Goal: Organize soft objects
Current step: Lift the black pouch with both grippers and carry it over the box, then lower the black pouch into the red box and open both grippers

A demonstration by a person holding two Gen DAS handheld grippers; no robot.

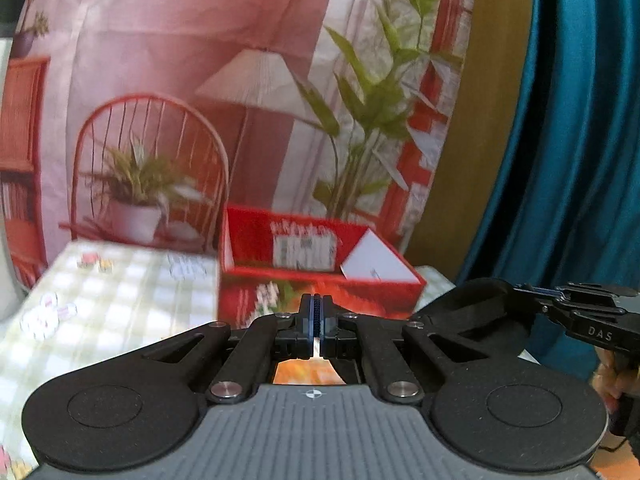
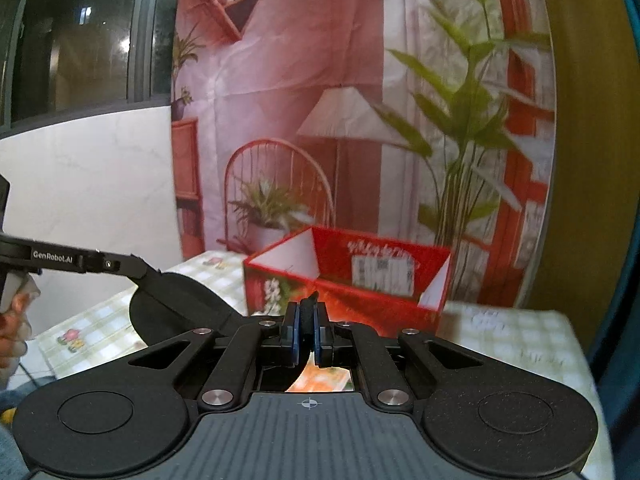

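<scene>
My left gripper (image 1: 316,312) is shut, and an orange-and-white soft piece (image 1: 308,374) fans out from between its pads toward the camera. My right gripper (image 2: 307,320) is shut too, with the same kind of orange-and-white piece (image 2: 320,382) spreading below its pads and a dark strip (image 2: 309,306) sticking up between them. Most of the held piece is hidden under the gripper bodies. Just beyond both grippers stands an open red box (image 1: 320,296) (image 2: 360,304) with white inner flaps. The two grippers are side by side at the same height.
The box stands on a table with a green checked cloth (image 1: 120,300) (image 2: 520,340). A printed backdrop (image 1: 240,80) hangs behind, a teal curtain (image 1: 580,160) is at the right, and a window (image 2: 80,40) at the left. A hand (image 2: 12,320) holds the left tool.
</scene>
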